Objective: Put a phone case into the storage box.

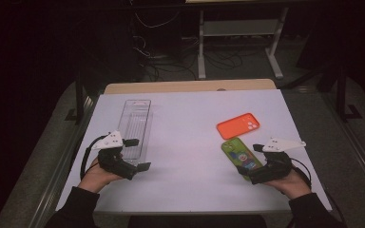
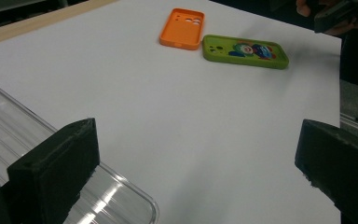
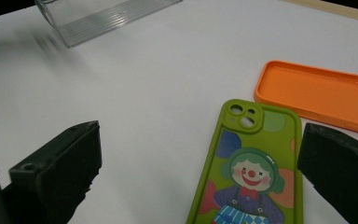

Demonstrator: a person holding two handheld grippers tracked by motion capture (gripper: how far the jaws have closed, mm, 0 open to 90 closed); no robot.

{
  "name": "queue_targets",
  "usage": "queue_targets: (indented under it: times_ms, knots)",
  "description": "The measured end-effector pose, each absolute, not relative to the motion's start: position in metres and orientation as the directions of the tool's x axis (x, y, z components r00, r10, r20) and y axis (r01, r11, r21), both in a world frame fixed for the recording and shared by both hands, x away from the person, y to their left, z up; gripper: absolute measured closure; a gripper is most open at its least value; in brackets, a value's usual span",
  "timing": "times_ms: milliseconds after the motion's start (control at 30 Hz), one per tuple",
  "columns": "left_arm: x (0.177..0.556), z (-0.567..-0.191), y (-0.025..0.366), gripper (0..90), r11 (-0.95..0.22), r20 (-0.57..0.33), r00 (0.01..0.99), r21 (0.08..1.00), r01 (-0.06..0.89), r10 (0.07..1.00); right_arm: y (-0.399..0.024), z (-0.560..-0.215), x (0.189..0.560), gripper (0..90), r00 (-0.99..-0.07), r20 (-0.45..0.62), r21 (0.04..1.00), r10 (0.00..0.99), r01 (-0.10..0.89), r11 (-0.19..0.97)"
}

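We hold our right gripper wide open and empty right by the green clown phone case lying flat on the white table, touching the orange phone case.

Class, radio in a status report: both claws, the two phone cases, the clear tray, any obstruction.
Left claw open, empty, beside clear tray. Right claw open at green phone case, not gripping. Orange phone case lies just beyond. Nothing in the way.

Two phone cases (orange, green), one clear tray
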State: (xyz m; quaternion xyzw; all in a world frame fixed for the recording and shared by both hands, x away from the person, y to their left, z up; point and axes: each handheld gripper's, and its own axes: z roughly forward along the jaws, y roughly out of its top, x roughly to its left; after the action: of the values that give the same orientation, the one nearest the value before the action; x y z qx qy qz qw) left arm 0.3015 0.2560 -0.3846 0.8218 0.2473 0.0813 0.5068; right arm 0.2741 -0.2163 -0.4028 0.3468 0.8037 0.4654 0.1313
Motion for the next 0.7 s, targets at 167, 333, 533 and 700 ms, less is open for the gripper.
queue_targets:
  times_ms: [167,333,533,700]
  knots:
    - [0.302,-0.385,0.256,0.0,-0.364,-0.119,0.867,0.874,0.324,0.485,-0.216,-0.402,0.274,0.0,-0.724,0.115,0.837,0.681,0.439,0.326]
    - [0.302,-0.385,0.256,0.0,-0.364,-0.12,0.867,0.873,0.324,0.484,-0.216,-0.4,0.274,0.0,-0.718,0.112,0.836,0.687,0.442,0.326]
    - [0.302,-0.385,0.256,0.0,-0.362,-0.123,0.863,0.872,0.33,0.49,-0.214,-0.395,0.28,0.0,-0.703,0.111,0.834,0.702,0.45,0.318]
    - [0.301,-0.384,0.256,0.0,-0.353,-0.132,0.86,0.873,0.337,0.493,-0.212,-0.394,0.288,0.0,-0.703,0.11,0.834,0.703,0.45,0.319]
